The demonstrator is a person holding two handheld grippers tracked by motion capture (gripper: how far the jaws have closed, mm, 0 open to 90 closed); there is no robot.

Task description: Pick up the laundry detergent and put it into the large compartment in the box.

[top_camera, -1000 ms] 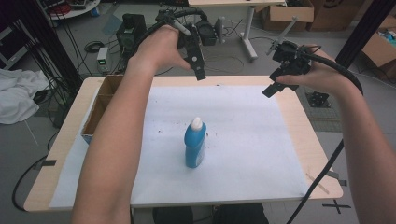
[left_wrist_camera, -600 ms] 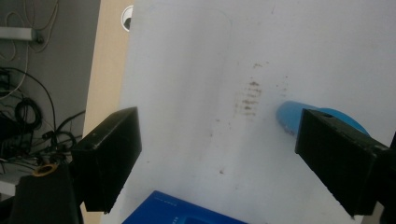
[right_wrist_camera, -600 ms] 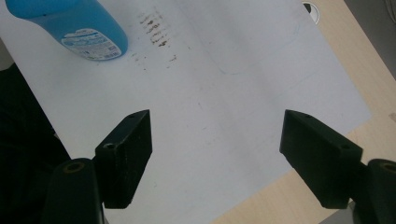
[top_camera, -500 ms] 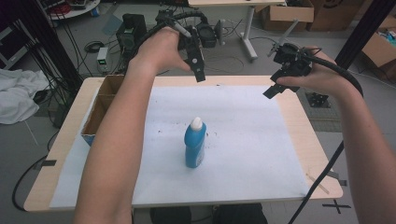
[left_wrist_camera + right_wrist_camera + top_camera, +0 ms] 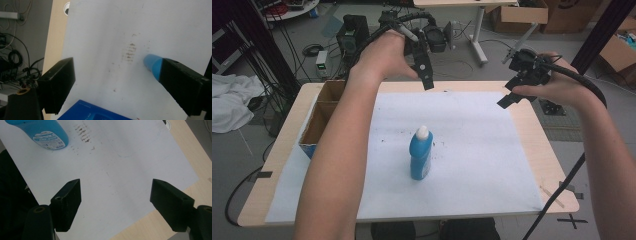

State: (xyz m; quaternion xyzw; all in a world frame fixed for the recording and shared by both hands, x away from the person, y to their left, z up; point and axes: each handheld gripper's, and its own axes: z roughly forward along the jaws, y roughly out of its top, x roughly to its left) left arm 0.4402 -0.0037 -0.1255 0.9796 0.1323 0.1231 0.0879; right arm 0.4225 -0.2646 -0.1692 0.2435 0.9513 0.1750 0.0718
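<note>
A blue bottle (image 5: 420, 161) with a white cap stands upright in the middle of a white paper sheet (image 5: 477, 145) on the wooden table (image 5: 539, 140). My left gripper (image 5: 426, 77) hangs in the air above the sheet's far edge, beyond the bottle, open and empty. In the left gripper view its jaws (image 5: 117, 75) stand apart over bare paper, and the bottle's blue base (image 5: 152, 65) peeks out beside the right jaw. My right gripper (image 5: 510, 96) hovers over the far right of the sheet, open. The right gripper view shows that gripper (image 5: 116, 197) wide open and the bottle (image 5: 42, 132) far off.
An open cardboard box (image 5: 319, 115) sits at the table's far left edge. A blue printed surface (image 5: 92, 113) cuts into the bottom of the left gripper view; I cannot tell what it is. Brown smudges (image 5: 83, 133) mark the paper near the bottle. Cables and gear crowd the floor beyond the table.
</note>
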